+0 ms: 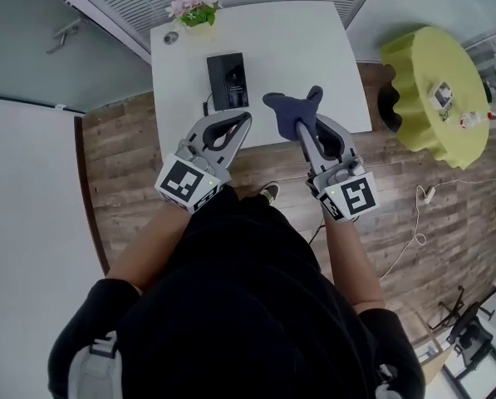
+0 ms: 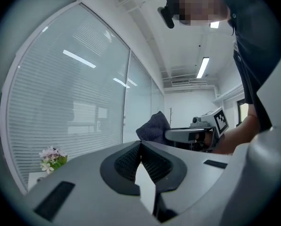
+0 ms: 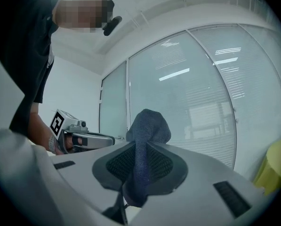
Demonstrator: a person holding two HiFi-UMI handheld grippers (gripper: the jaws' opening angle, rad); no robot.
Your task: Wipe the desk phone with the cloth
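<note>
Pinching the dark blue cloth (image 3: 147,126), the right gripper (image 3: 139,147) is holding its jaws closed on it, w/ a bunch of fabric sticking up past the tips. The left gripper (image 2: 141,144) is carrying nothing, its jaws pressed together at the tips. In the head view both are hovering by the near edge of the white counter (image 1: 314,48). The black desk phone (image 1: 228,81) is lying mid-counter, just ahead of the left gripper. Each gripper's cube is showing a black & white square marker.
</note>
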